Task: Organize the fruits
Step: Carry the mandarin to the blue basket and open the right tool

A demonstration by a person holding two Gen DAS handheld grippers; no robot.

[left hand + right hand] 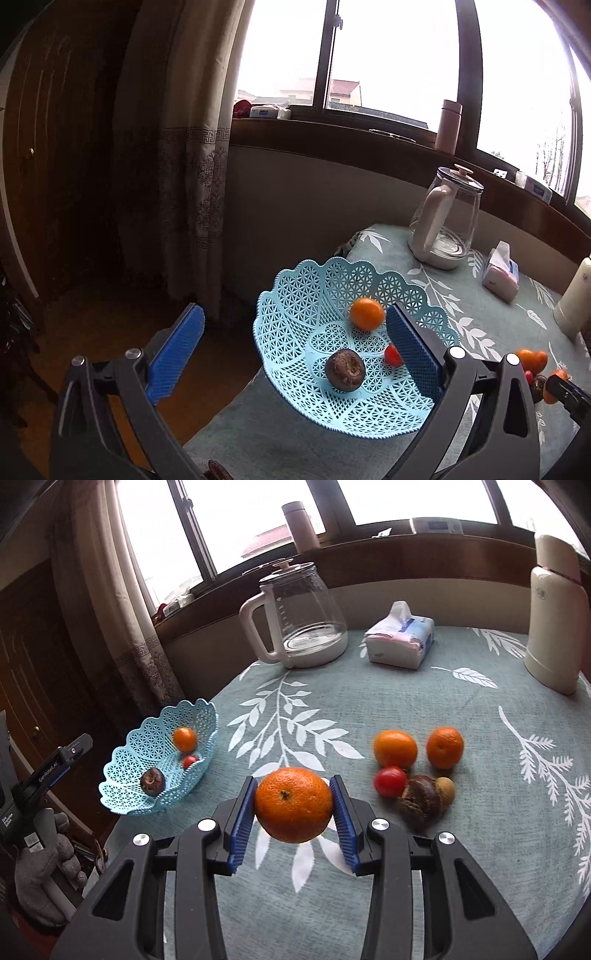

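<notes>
At far left, near the table's edge, sat the blue basket (159, 760) — already holding a small orange (184, 738), a red tomato (190, 761) and a dark round fruit (152, 781). Beside it hovered the left gripper (295, 343), fingers spread wide and holding nothing, one blue pad off the table's edge and the other over the basket's right rim.

At centre, clamped between the pads of the right gripper (293, 805): a large orange (293, 805), lifted clear of the tablecloth (480, 701). Best carried left and low, then released just above the basket's open middle, clear of the three fruits inside. Worth minding — the light basket near the edge could tip or slide under a dropped load, and the left gripper's pad crowded the rim.

To the right, still loose: two oranges (395, 748), another tomato (389, 781), a brown chestnut-like fruit (421, 797). Farther off: glass kettle (299, 616), tissue pack (400, 637), cream flask (556, 620) — none in the path.
</notes>
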